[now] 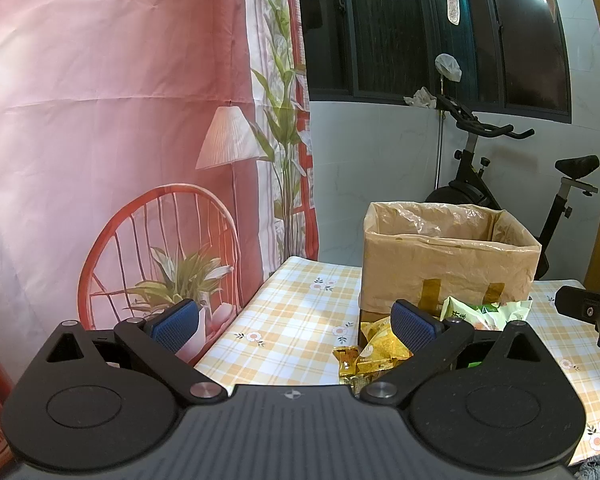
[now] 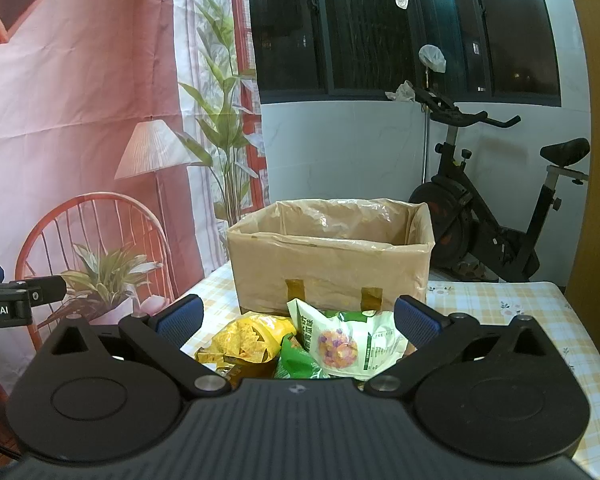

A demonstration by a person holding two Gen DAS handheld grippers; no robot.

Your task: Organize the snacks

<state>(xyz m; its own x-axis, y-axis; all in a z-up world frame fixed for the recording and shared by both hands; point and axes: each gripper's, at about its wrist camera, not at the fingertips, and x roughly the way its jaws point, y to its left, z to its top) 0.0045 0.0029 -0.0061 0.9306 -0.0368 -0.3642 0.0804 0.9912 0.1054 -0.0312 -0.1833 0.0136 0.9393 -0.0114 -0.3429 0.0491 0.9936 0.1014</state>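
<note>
**Both grippers poised over the snack pile, box waiting behind**

At the far left hung a pink printed backdrop [image 1: 112, 120] showing a lamp and a red chair, beyond the edge of the yellow-checked tablecloth [image 1: 284, 320]. The left gripper [image 1: 296, 322] stood wide, its blue ribbed pads [image 1: 175, 324] spread well apart and holding nothing, above the cloth and left of the snacks. Just beside its right finger lay a small gold-wrapped candy [image 1: 346, 358] and a yellow crinkled snack packet [image 1: 384, 350].

In the right wrist view, the right gripper [image 2: 298, 320] was likewise wide and empty, and the pile sat between its fingers: a yellow chip bag [image 2: 248, 338] on the left, a green foil packet [image 2: 296, 356] in the middle, and a white-and-green pouch printed with a pink-and-orange picture [image 2: 340, 340] to the right. Directly behind the pile, touching or nearly so, stood the open cardboard box lined with brown plastic [image 2: 328, 264]; its inside could not be seen from this low angle. An exercise bike [image 2: 492, 200] stood off the table at the far right.

The step in hand appeared to be the approach to a first pick; no snack was gripped. The next move would likely call for lowering the right gripper onto one pouch, closing on its crinkly top edge, then lifting it clear over the box's front wall.
</note>
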